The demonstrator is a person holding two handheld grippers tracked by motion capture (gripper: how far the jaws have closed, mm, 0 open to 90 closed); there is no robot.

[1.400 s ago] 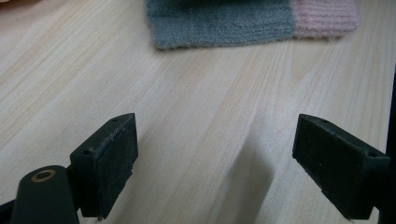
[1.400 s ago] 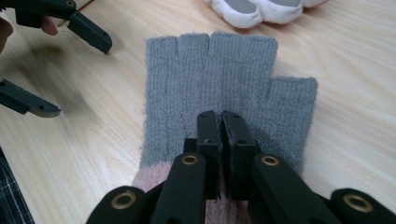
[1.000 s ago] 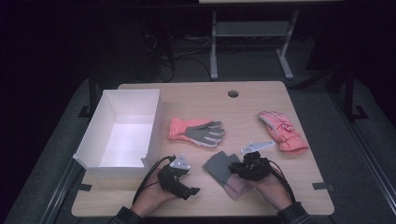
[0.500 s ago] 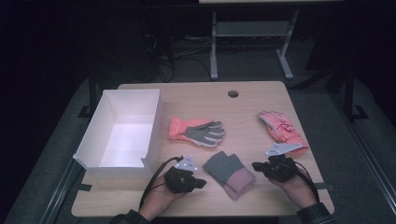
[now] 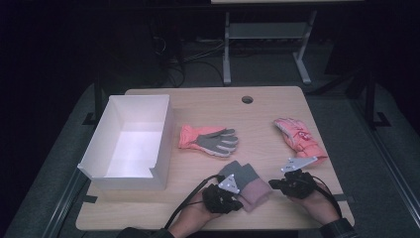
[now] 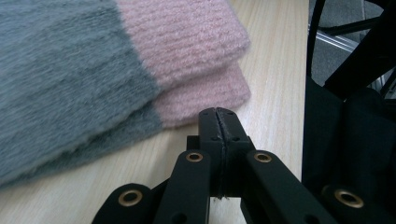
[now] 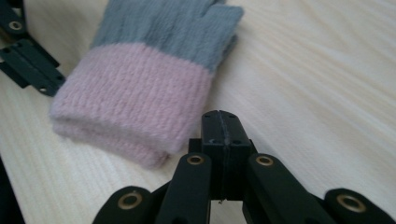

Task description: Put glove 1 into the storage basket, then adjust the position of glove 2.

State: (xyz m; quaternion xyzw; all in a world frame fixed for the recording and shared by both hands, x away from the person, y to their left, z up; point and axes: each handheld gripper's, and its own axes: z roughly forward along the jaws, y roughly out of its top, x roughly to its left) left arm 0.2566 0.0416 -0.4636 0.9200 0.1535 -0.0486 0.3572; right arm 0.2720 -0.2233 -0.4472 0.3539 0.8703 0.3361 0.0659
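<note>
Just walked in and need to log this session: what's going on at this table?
A person holds a gripper in each hand at the table's near edge, on either side of a stacked grey-and-pink knit glove pair. The left gripper and right gripper are both shut and empty, close to the pink cuffs. An orange-and-grey glove pair and a pink glove pair lie farther back. The white box on the left holds nothing.

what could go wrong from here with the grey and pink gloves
Both the left gripper and right gripper are shut and empty beside the stacked grey and pink gloves; pushing in closed would likely slide the pair or split the stack. The gloves lie near the table's front edge, so a nudge could drag them off.
</note>
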